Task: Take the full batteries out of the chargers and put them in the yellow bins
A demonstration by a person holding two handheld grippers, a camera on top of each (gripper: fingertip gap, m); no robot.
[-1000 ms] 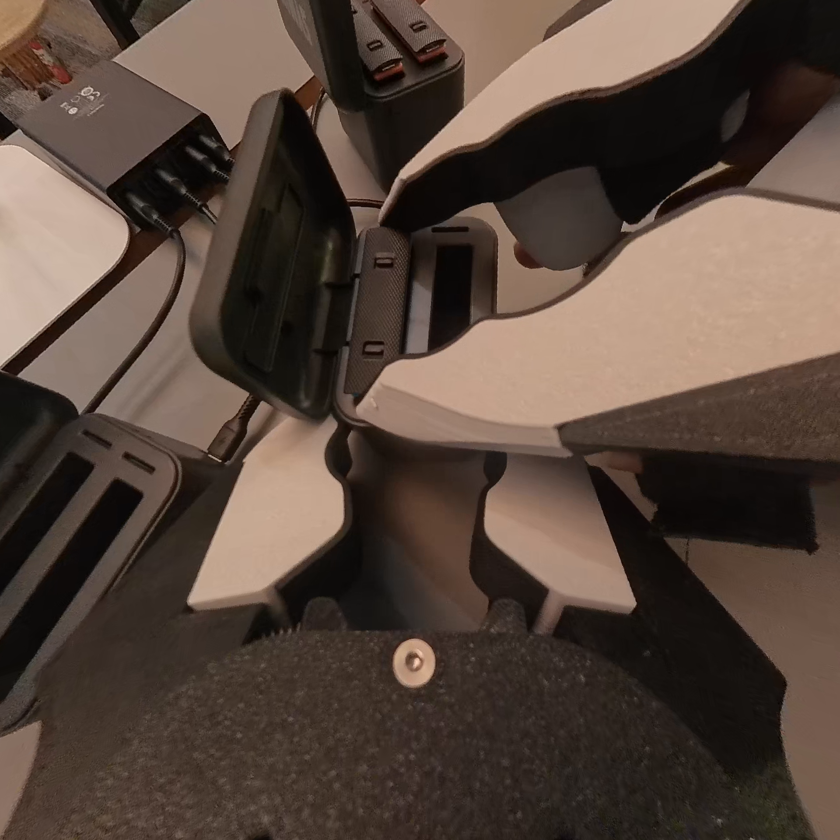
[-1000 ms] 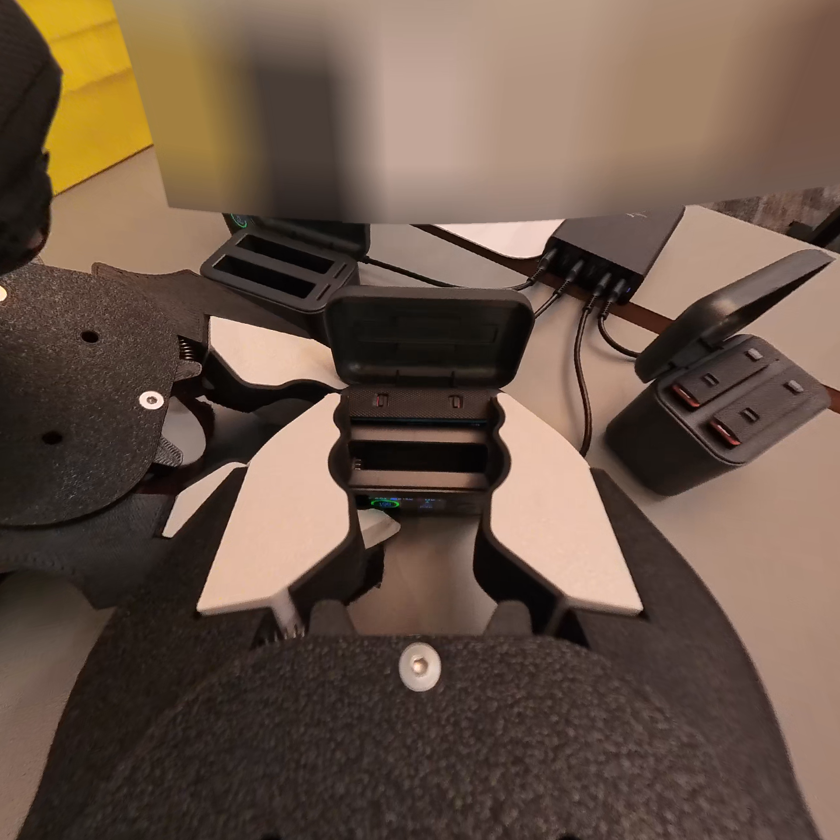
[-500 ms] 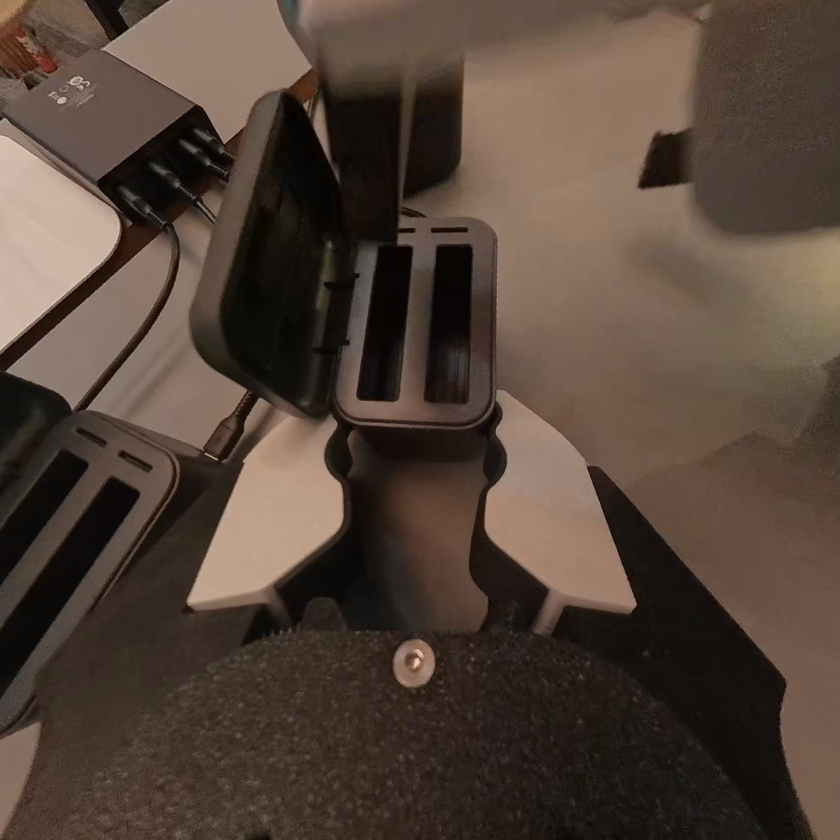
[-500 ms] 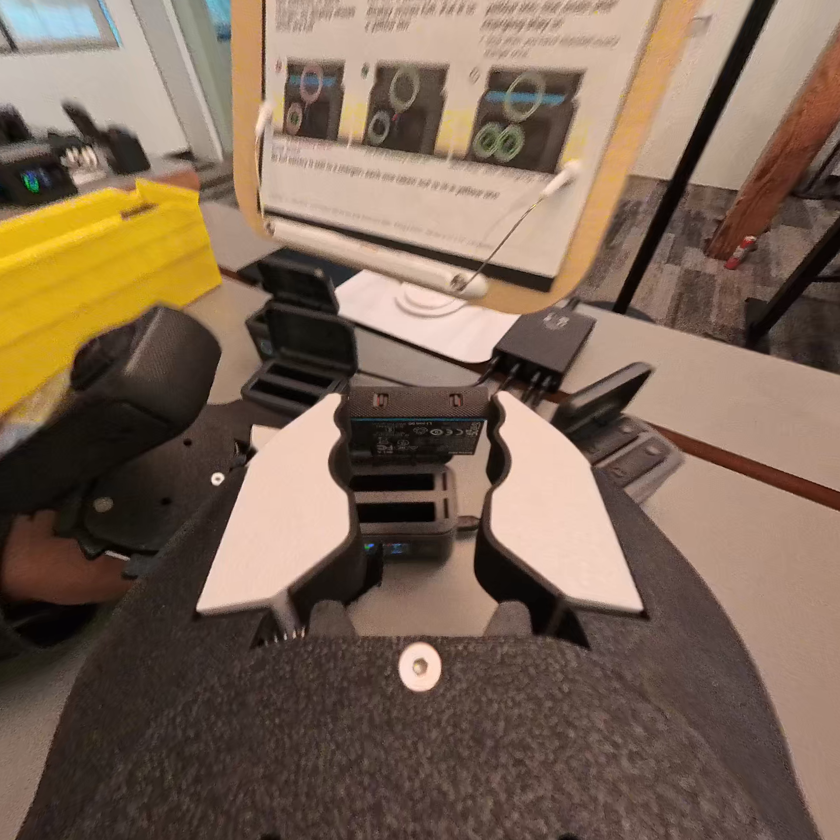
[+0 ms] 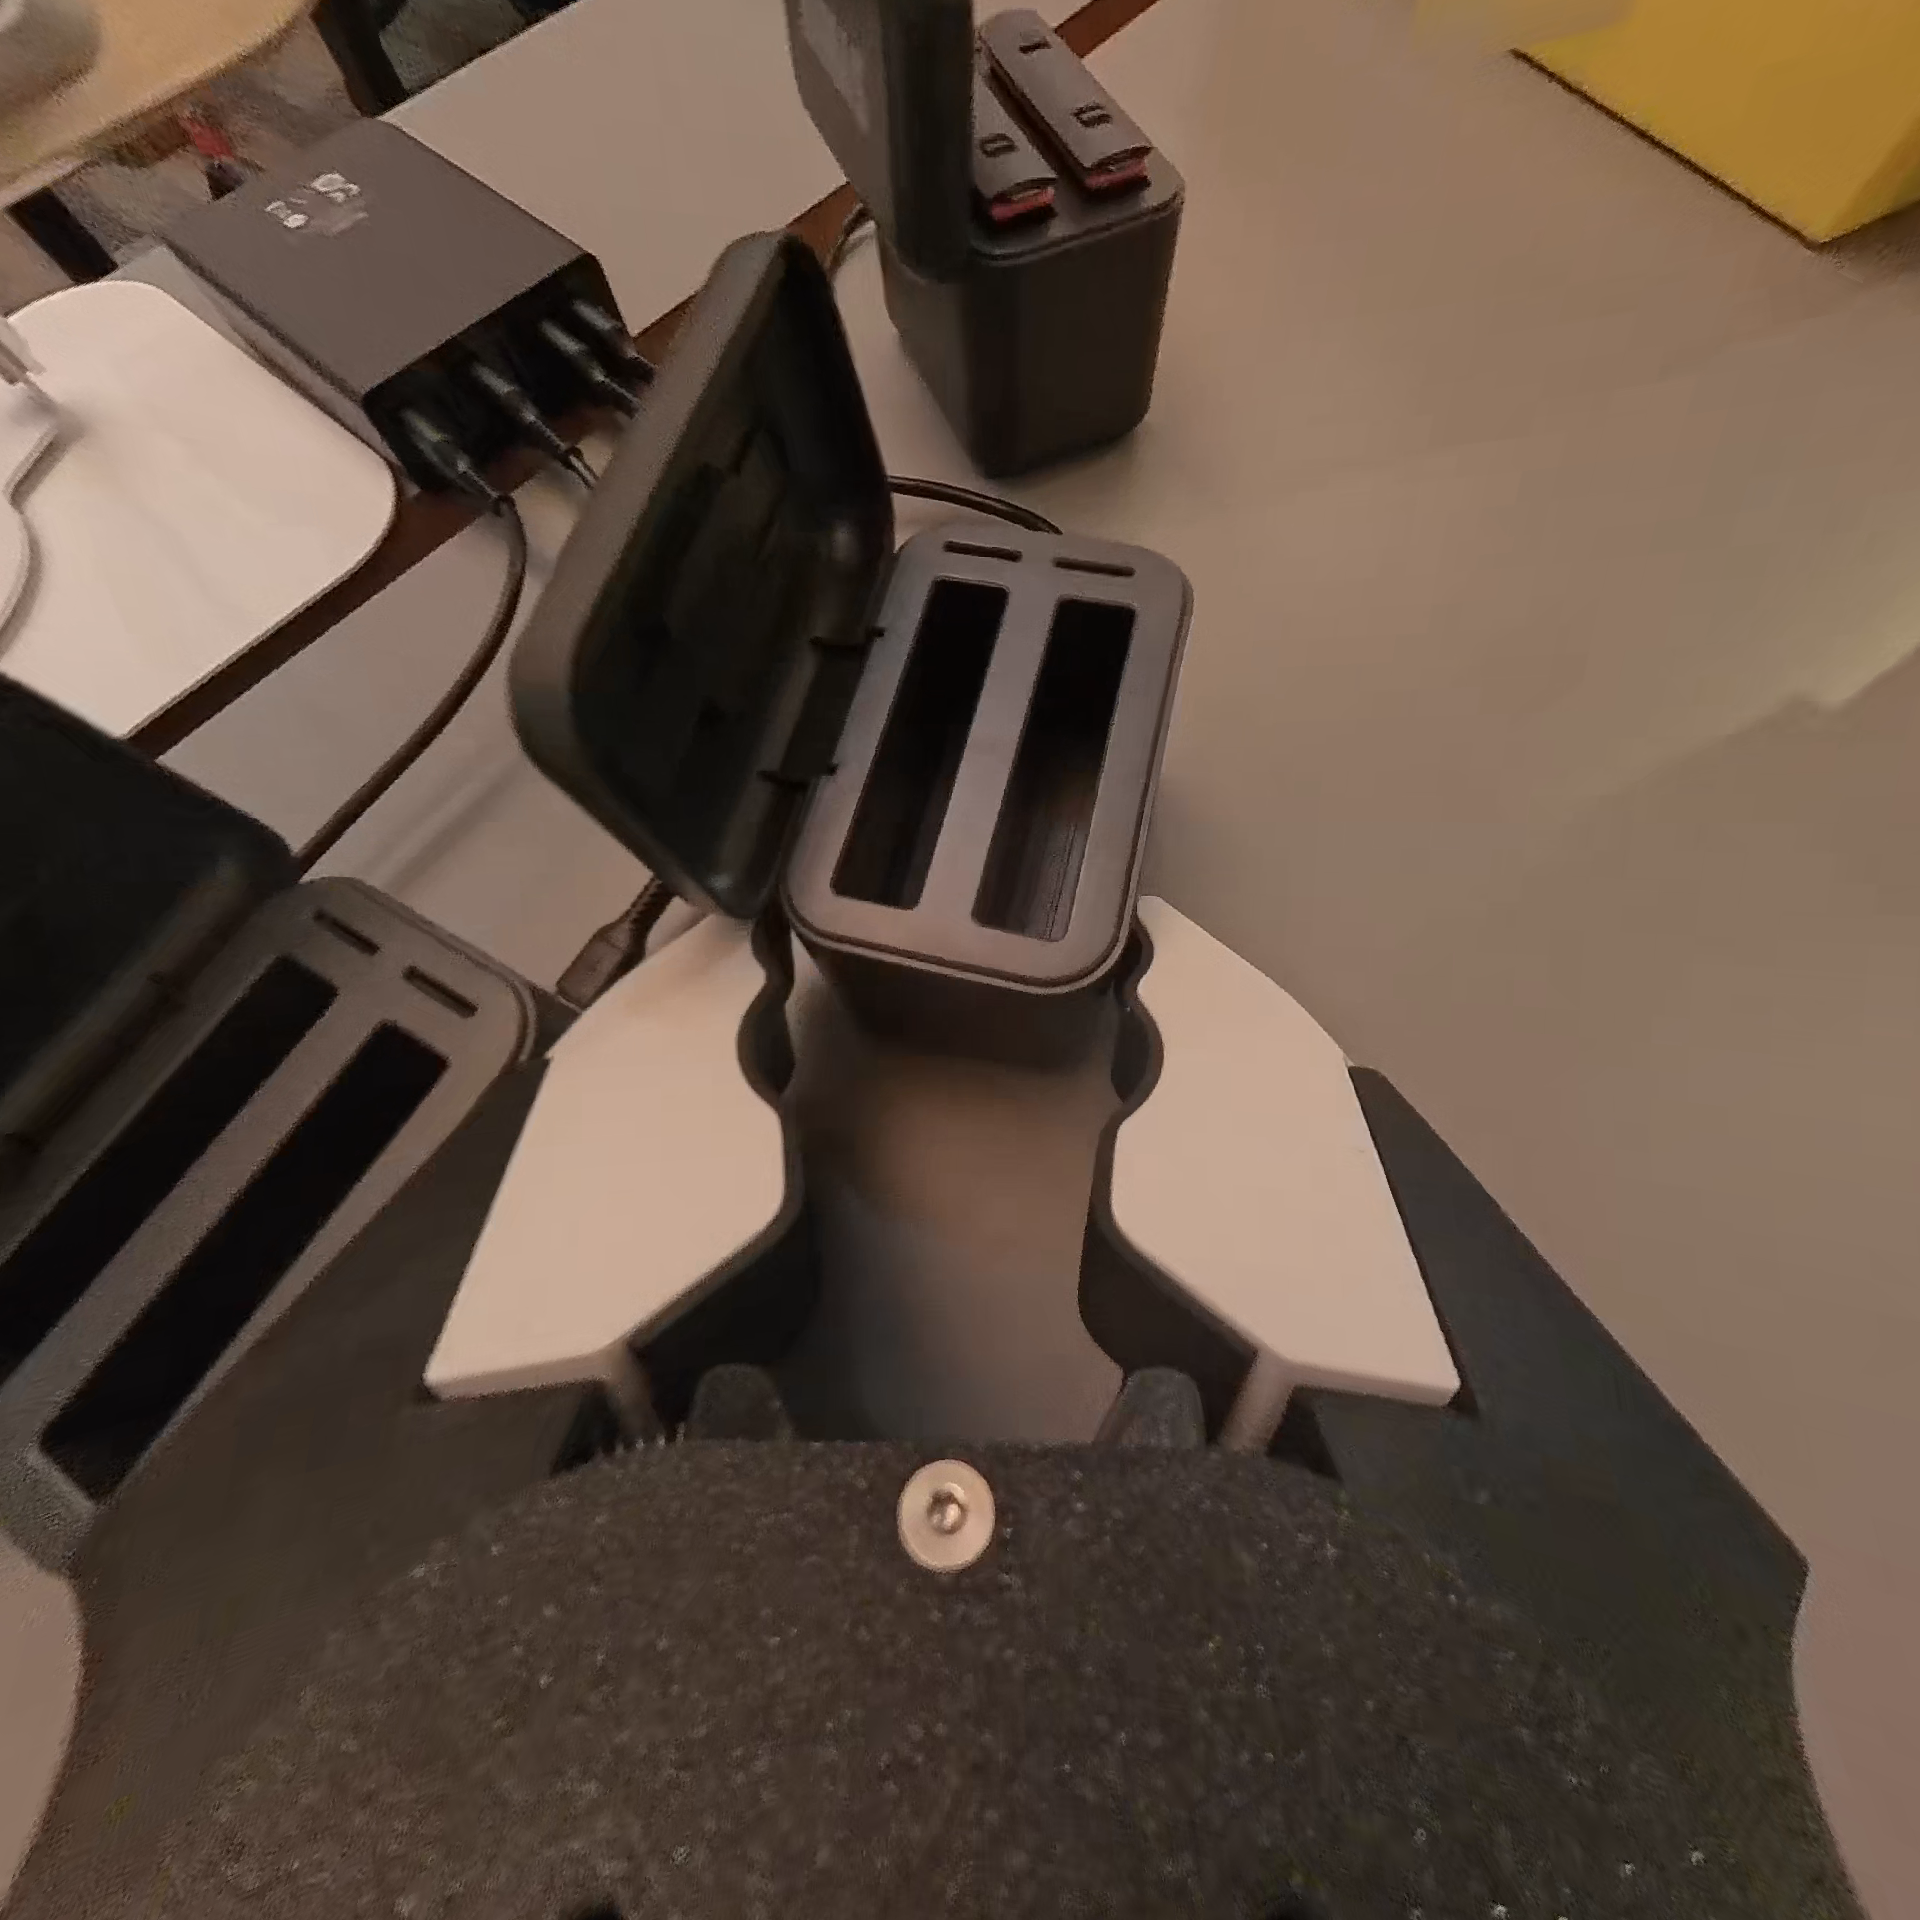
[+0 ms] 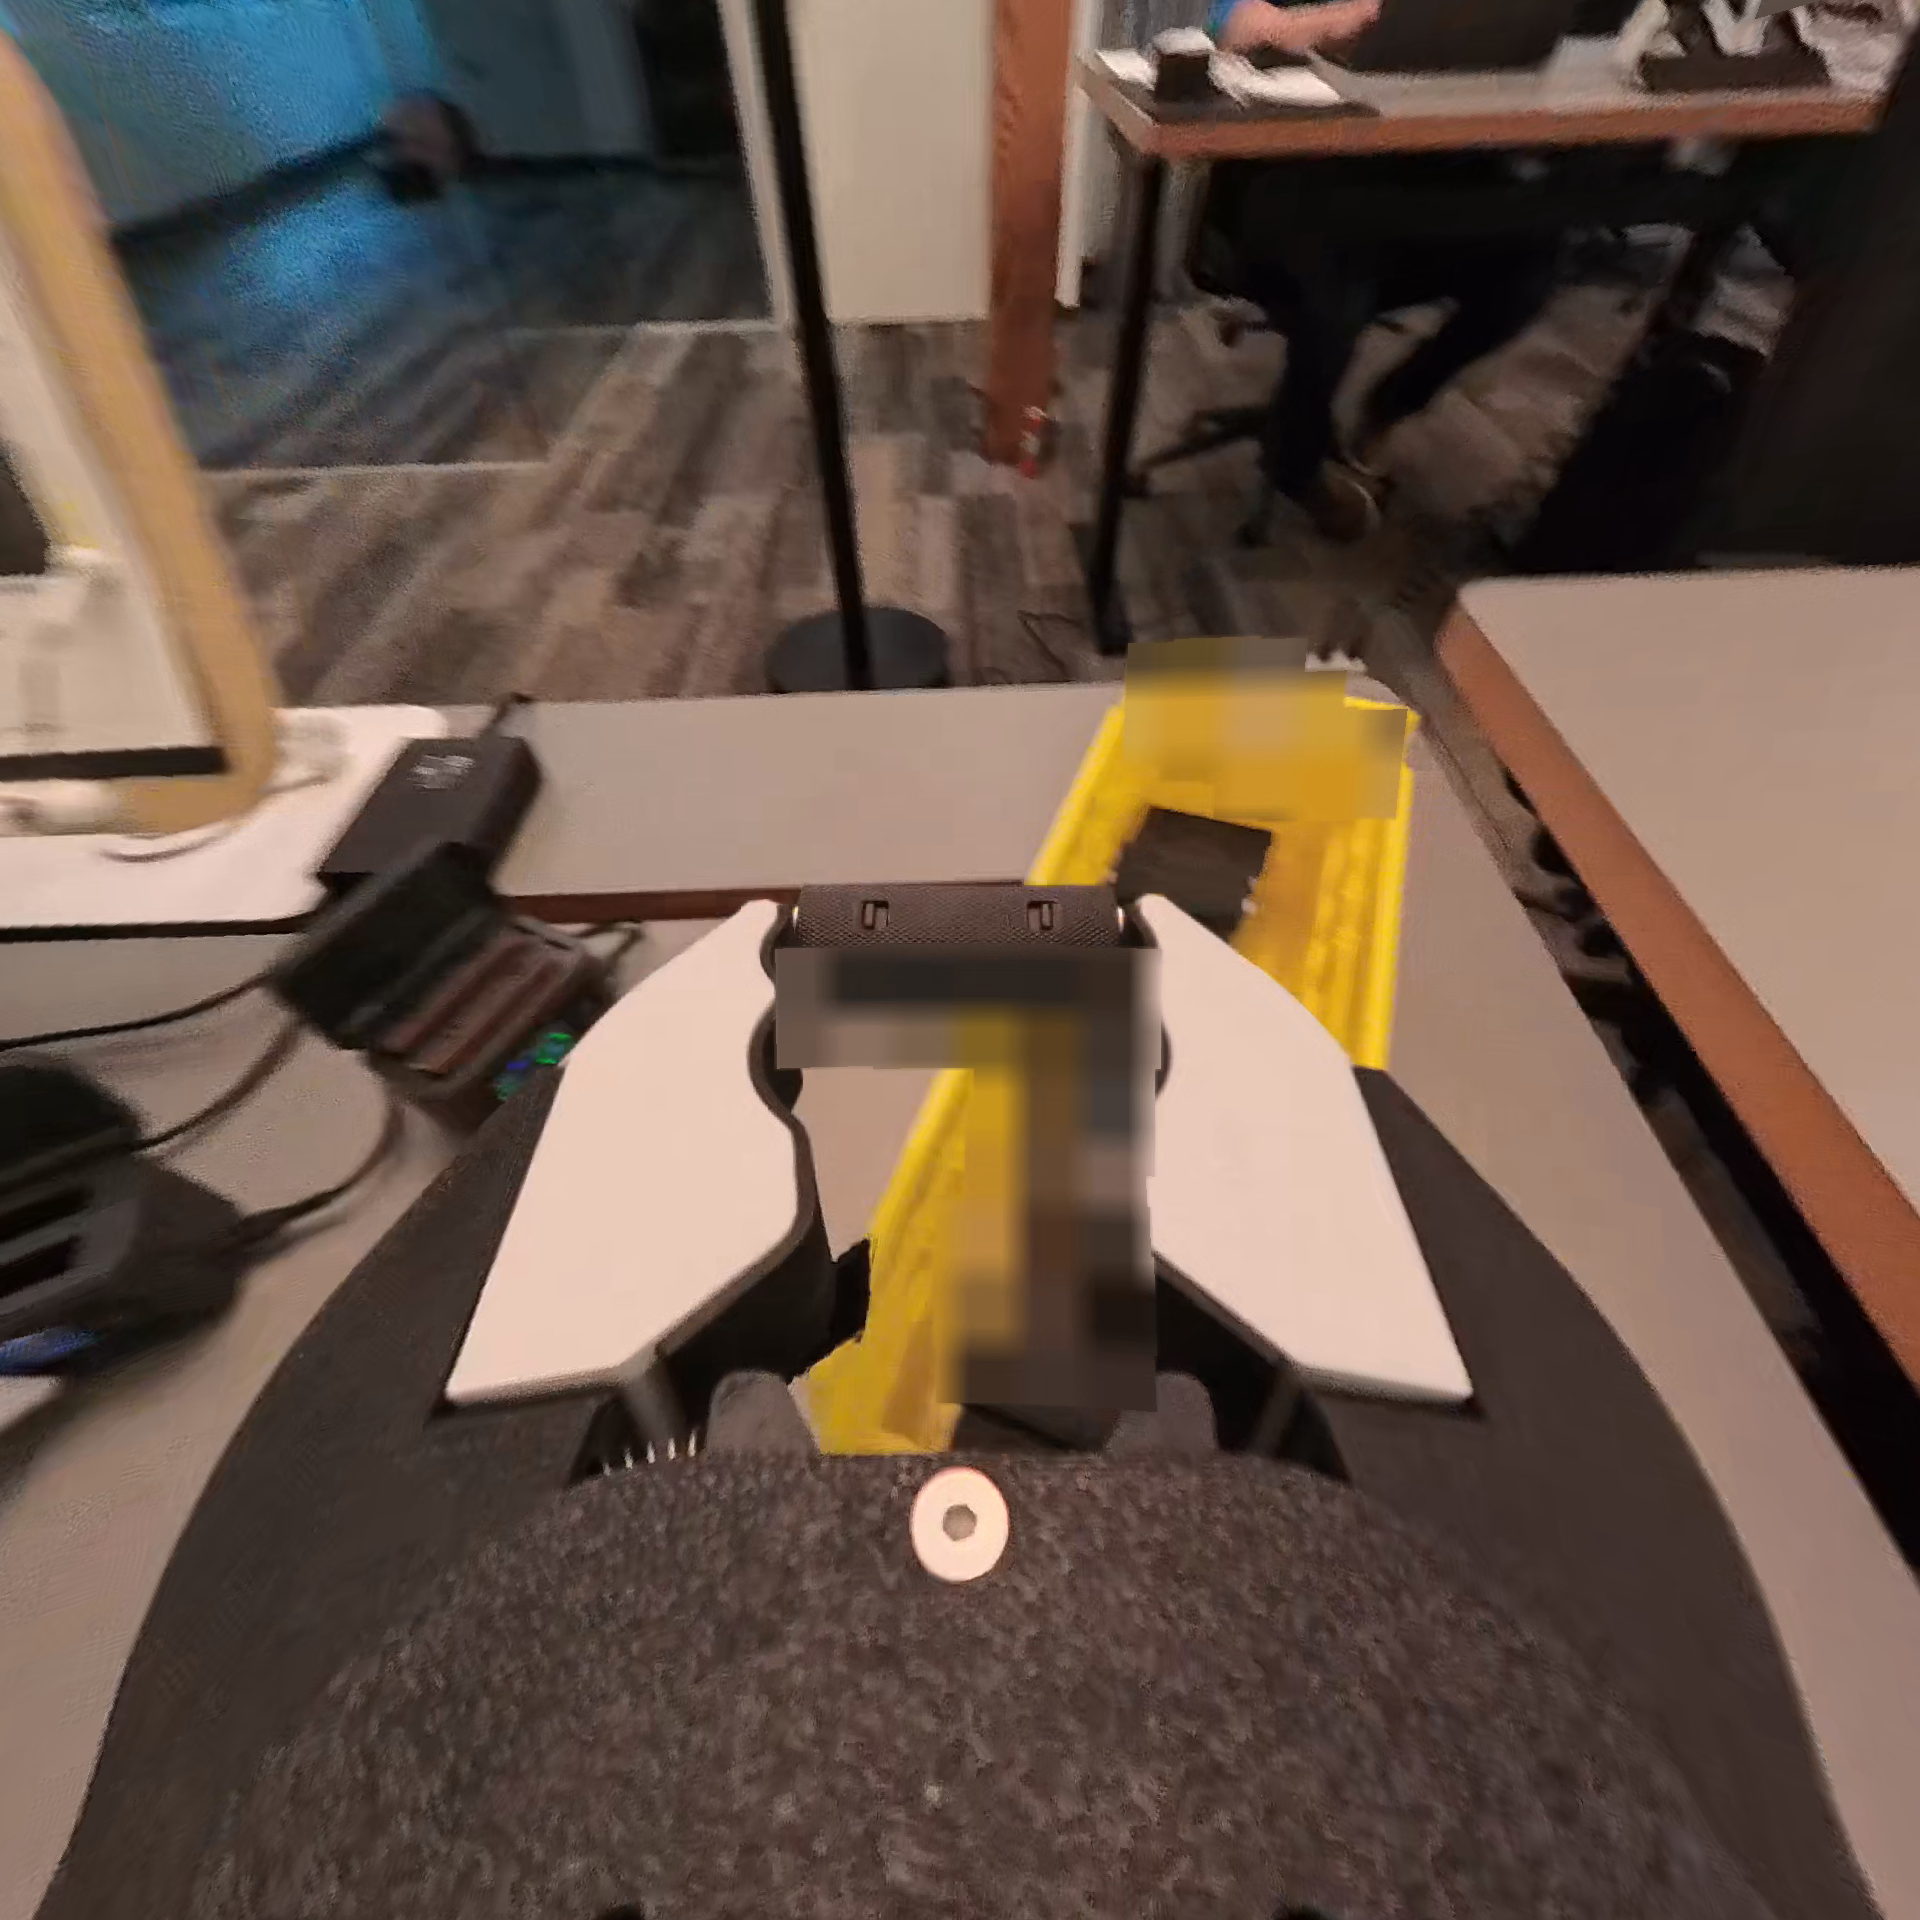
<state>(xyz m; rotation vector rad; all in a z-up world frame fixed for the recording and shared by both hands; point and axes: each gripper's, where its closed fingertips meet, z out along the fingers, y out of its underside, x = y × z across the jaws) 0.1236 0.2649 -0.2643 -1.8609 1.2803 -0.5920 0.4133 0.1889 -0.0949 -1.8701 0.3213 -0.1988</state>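
Battery (image 6: 956, 916) sits clamped between the white fingers (image 6: 665, 1164) of the right gripper (image 6: 958, 940), held in the air just above the near part of a yellow bin (image 6: 1340, 935). Only its textured black top edge shows clearly; the face below it is covered by a mosaic patch. Another dark battery (image 6: 1195, 862) lies inside the bin, farther back. The bin stands on a grey table (image 6: 790, 790), to the right of a charger (image 6: 447, 977) with red-tipped batteries in it and a black power hub (image 6: 436, 800) behind that.

In the left wrist view, the left gripper (image 5: 951, 1023) grips the body of an open charger (image 5: 997, 748) at its near end, one finger on each side. Both of its slots are empty and its lid (image 5: 707, 665) stands tilted up on the left. A second open charger (image 5: 229, 1164) with two empty slots stands at the left edge, close to the left finger. A third charger (image 5: 1039, 281) stands farther back with two red-tipped batteries (image 5: 1049, 135) still seated in it. The power hub (image 5: 384, 270) with its plugged cables (image 5: 468, 644) lies at upper left, and a corner of a yellow bin (image 5: 1766, 125) shows at upper right.
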